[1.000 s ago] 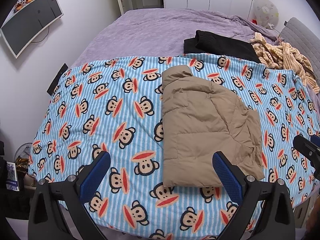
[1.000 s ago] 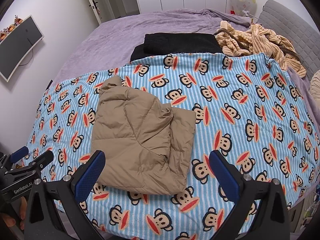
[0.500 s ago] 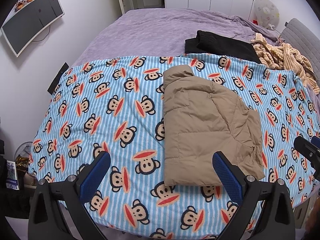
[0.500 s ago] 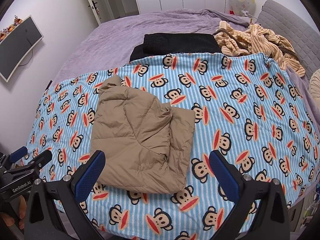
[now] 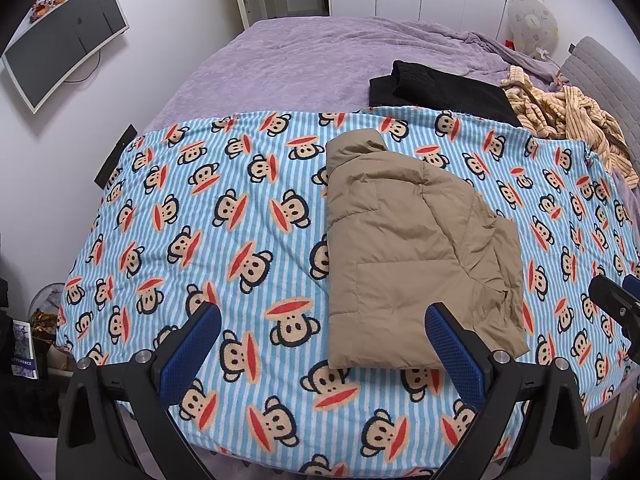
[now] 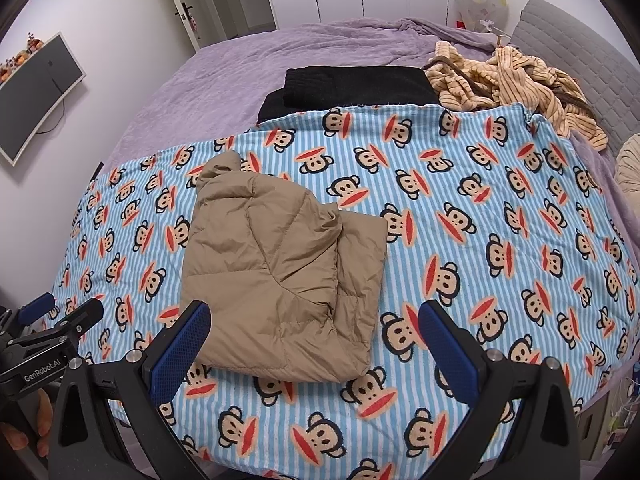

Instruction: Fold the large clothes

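A tan puffer jacket [image 5: 416, 256] lies folded into a compact block on a blue striped monkey-print blanket [image 5: 224, 216]; it also shows in the right wrist view [image 6: 280, 276]. My left gripper [image 5: 320, 316] is open and empty, held above the blanket's near edge, its right finger in front of the jacket's near corner. My right gripper [image 6: 312, 316] is open and empty, held above the jacket's near edge. Each gripper shows at the edge of the other's view.
The blanket [image 6: 500, 240] covers a bed with a purple cover [image 5: 304, 60]. Folded black clothes [image 5: 436, 88] and a crumpled striped yellow garment [image 5: 568, 116] lie behind. A grey headboard [image 6: 580, 56] is at the right, a wall monitor [image 5: 60, 44] at the left.
Both grippers have drifted slightly; the jacket and blanket lie as before. Both grippers stay open and empty.
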Demonstrator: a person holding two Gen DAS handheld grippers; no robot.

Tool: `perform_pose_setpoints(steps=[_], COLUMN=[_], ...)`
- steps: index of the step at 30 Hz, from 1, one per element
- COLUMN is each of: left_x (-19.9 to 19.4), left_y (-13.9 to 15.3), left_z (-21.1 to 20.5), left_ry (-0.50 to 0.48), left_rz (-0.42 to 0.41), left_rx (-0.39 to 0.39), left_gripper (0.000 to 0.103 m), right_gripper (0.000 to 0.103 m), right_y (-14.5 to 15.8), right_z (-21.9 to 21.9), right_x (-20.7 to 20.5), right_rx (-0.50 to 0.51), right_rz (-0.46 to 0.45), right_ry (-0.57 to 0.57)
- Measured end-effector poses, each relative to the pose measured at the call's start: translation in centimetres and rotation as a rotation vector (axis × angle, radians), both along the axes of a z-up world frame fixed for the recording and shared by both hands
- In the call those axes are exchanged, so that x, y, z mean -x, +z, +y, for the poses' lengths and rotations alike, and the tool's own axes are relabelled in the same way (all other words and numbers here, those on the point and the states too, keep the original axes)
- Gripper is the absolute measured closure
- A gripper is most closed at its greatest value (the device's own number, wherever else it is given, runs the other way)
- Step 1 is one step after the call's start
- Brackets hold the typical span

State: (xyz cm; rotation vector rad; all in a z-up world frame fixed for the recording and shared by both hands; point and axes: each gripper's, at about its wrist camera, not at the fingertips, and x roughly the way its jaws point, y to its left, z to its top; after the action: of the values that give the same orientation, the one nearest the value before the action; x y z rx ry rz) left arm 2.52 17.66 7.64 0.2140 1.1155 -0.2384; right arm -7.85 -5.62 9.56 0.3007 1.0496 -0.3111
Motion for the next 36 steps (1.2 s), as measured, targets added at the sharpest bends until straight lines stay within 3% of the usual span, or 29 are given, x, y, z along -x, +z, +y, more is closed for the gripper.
perform_pose_setpoints(steps=[36], left_x=[0.93], left_y=[0.28], left_z=[0.45], left_ry=[-0.002], left_rz=[-0.016], left_rx=[0.015], left_gripper=[0.001], right_gripper=[0.0], right_y=[-0.6], right_z=[0.1], right_x=[0.64], right_rx=[-0.009], right_rz=[0.007], right_ry=[-0.007])
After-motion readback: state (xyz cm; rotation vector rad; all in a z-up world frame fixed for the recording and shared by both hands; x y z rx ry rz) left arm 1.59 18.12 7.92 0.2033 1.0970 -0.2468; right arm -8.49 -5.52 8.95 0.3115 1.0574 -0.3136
